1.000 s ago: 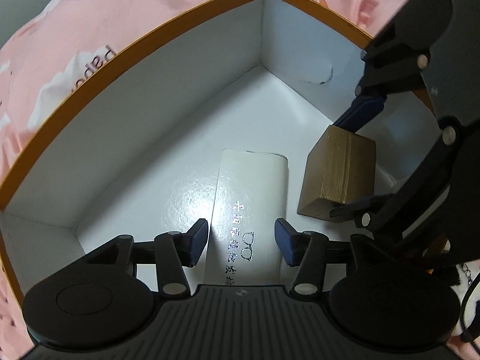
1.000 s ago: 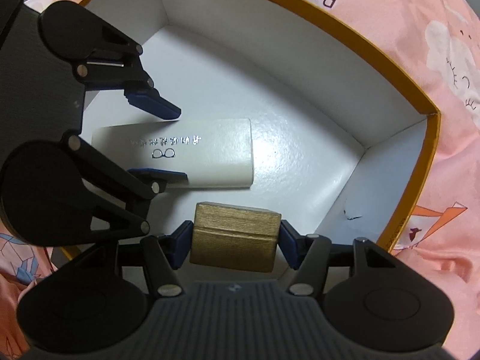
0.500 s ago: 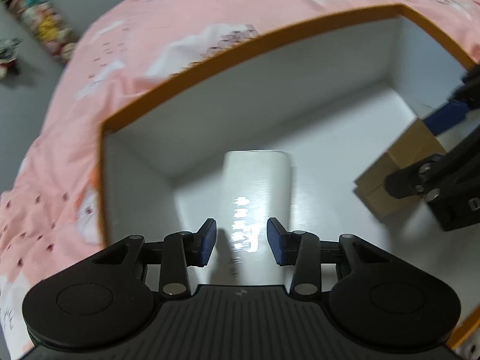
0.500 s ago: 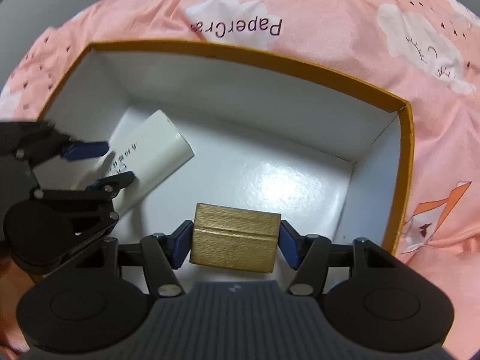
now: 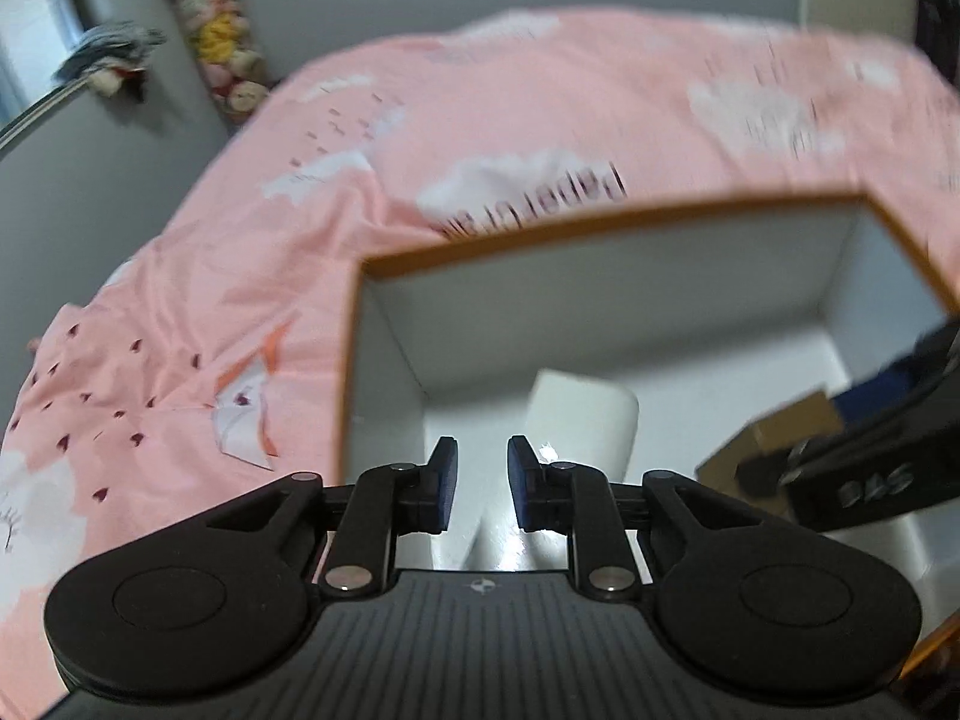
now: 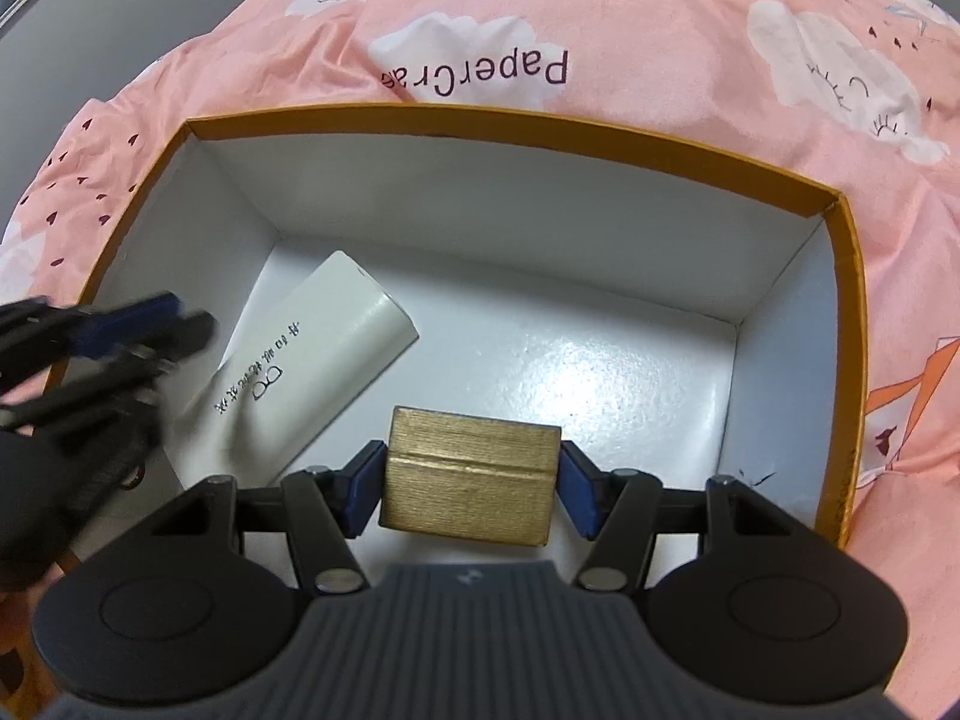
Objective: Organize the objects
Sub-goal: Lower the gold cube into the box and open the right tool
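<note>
Gold block (image 6: 468, 474) clamped in right gripper (image 6: 471, 480) over box (image 6: 780, 276) | white case (image 6: 312, 372) already inside | left gripper (image 5: 482, 483) empty, slightly parted | block placement remains

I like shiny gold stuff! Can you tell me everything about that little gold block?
The gold block is a small boxy brick with a brushed, metallic-looking gold finish and a straight groove running across its front face. It sits level inside the orange-rimmed box, low over the white floor; whether it touches the floor cannot be told. The right gripper has a blue pad pressed on each of its two ends. The white case lies to its left, apart from it.
</note>
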A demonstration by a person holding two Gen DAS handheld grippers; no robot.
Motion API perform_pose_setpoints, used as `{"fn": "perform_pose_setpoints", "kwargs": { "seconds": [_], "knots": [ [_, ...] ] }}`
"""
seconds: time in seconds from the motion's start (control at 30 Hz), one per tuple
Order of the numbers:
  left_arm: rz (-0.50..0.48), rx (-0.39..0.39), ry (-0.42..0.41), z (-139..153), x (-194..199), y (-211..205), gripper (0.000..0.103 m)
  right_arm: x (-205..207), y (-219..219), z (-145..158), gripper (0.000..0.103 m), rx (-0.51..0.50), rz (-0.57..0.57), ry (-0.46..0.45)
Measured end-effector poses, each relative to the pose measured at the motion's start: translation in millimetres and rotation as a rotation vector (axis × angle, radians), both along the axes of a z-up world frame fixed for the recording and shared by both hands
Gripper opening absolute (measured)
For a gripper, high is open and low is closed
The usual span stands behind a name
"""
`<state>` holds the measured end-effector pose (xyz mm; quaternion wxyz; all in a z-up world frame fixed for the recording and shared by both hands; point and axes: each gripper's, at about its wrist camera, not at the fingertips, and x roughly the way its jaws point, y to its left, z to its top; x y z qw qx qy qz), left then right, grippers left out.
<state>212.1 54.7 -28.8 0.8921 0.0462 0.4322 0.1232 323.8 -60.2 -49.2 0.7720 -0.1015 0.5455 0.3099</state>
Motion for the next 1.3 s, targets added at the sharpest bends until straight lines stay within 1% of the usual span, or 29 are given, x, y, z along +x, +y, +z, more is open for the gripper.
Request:
{"fn": "perform_pose_setpoints", "kwargs": {
  "seconds": [0.13,0.27,0.33,0.4,0.43,0.53,0.6,0.63,0.7,0.73,0.77,0.8,0.87,0.93,0.97,1.1,1.17,1.2,1.23,1.27,1.3],
  "knots": [
    [0.05,-0.073,-0.06,20.4,-11.1,18.7,0.026,-17.2,17.9,2.8,0.062,-0.043,0.073,-0.083],
    [0.087,-0.101,-0.108,42.7,-24.2,34.1,0.035,-26.5,35.1,3.9,0.062,-0.066,0.138,-0.107],
    [0.111,-0.139,-0.097,45.8,-25.3,48.5,0.036,-28.1,41.0,0.6,0.063,-0.084,0.152,-0.092],
    [0.128,-0.193,-0.083,47.1,-28.6,60.0,0.037,-25.5,45.3,-2.3,0.062,-0.096,0.155,-0.074],
    [0.139,-0.219,-0.075,46.1,-30.0,66.8,0.037,-25.0,46.2,-1.4,0.064,-0.098,0.153,-0.072],
    [0.171,-0.289,-0.051,40.3,-31.9,85.0,0.037,-24.4,48.4,8.6,0.073,-0.087,0.154,-0.092],
    [0.18,-0.345,-0.039,37.0,-32.1,96.3,0.037,-24.6,53.2,16.1,0.072,-0.066,0.153,-0.106],
    [0.18,-0.374,-0.033,34.5,-31.8,100.6,0.037,-23.8,55.5,18.8,0.069,-0.049,0.15,-0.101],
    [0.175,-0.422,-0.027,31.0,-31.3,106.4,0.037,-19.8,60.2,20.5,0.063,-0.006,0.133,-0.058],
    [0.175,-0.434,-0.029,30.3,-31.6,107.9,0.036,-16.3,62.2,18.9,0.057,0.007,0.121,-0.033],
    [0.168,-0.446,-0.031,29.9,-31.7,108.8,0.033,-12.3,65.2,16.2,0.05,0.019,0.106,-0.003],
    [0.163,-0.457,-0.033,29.4,-31.8,109.1,0.031,-7.6,69.3,11.3,0.045,0.029,0.089,0.03],
    [0.158,-0.485,-0.036,28.8,-31.8,109.9,0.024,0.2,74.2,5.1,0.029,0.01,0.055,0.048],
    [0.151,-0.505,-0.037,28.1,-31.2,111.1,0.02,5.9,79.9,1.6,0.025,-0.049,0.037,0.028],
    [0.15,-0.51,-0.038,28.1,-30.6,111.3,0.019,7.3,81.8,0.7,0.025,-0.074,0.048,0.02],
    [0.15,-0.531,-0.035,25.5,-24.1,111.0,0.015,5.4,91.5,-12.7,0.024,-0.154,0.163,0.063],
    [0.149,-0.531,-0.033,24.0,-20.9,109.5,0.013,3.9,97.1,-20.1,0.023,-0.178,0.202,0.07],
    [0.147,-0.528,-0.029,23.4,-19.9,108.5,0.013,4.2,100.2,-24.5,0.02,-0.186,0.211,0.072],
    [0.147,-0.528,-0.027,22.8,-19.7,108.0,0.012,5.1,102.5,-28.3,0.012,-0.189,0.214,0.08],
    [0.146,-0.529,-0.026,22.5,-20.0,107.7,0.012,6.7,104.4,-32.3,0.01,-0.176,0.21,0.094],
    [0.144,-0.531,-0.025,22.2,-20.4,107.5,0.012,7.8,105.3,-34.4,0.01,-0.152,0.202,0.107]
  ]
}}
